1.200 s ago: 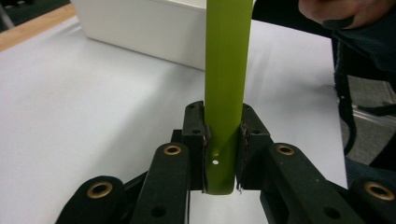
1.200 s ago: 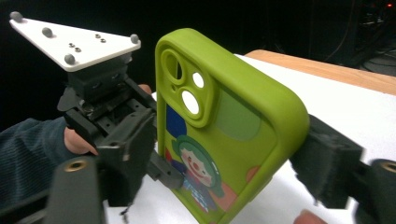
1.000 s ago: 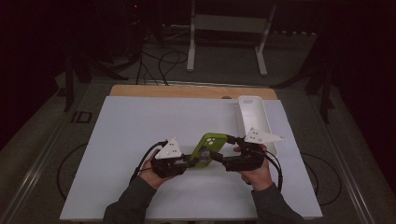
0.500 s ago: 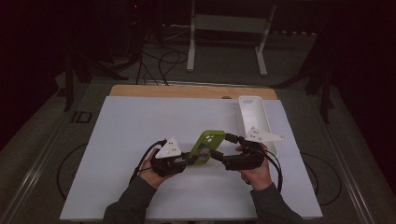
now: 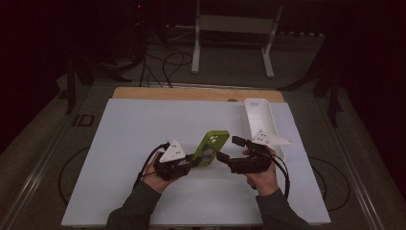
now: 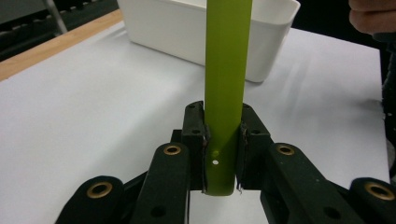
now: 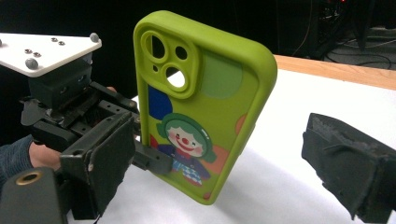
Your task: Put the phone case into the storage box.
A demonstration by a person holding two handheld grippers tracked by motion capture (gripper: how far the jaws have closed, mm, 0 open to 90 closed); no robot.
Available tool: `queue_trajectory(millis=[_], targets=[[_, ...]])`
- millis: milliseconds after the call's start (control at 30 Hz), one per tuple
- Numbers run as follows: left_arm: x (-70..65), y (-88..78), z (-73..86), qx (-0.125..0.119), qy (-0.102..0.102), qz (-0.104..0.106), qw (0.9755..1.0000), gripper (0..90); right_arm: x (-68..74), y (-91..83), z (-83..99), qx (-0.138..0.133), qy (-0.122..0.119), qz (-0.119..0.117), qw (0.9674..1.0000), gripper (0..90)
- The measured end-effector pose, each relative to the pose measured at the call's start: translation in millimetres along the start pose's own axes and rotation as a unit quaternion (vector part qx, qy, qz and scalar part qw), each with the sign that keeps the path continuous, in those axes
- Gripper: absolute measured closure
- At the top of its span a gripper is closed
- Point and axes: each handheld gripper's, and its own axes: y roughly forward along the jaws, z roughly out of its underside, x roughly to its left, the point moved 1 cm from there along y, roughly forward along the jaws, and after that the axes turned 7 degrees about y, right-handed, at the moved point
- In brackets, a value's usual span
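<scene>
One green phone case [image 5: 211, 147] stands out over the near middle of the table, with one clown picture on it. One white tray [image 5: 259, 120] lies at the far right. There is one white table sheet [image 5: 143, 129] and one wooden strip [image 5: 191, 93] along its far edge. Two grippers are counted: the left gripper [image 5: 190, 159] near left of the case, the right gripper [image 5: 230, 149] near right. Two hands hold them. Two metal stand legs [image 5: 196, 57] rise on the far floor.

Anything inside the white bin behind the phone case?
The white bin looks empty in the high view. In the left gripper view the green phone case hides part of its wall; its floor cannot be seen there.
</scene>
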Motion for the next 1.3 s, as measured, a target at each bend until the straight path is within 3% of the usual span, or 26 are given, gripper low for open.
queue_trajectory(millis=[700,1300], targets=[[-1.1,0.6,-1.7,-0.001,-0.008,-0.038,0.9992,77.3,8.6,5.3,-3.5,-0.004,-0.007,0.038,0.9992,9.2],[-1.6,1.0,-3.7,-0.006,-0.015,-0.074,0.9971,77.3,12.8,11.3,-7.7,-0.010,0.010,0.040,0.9991,9.1]])
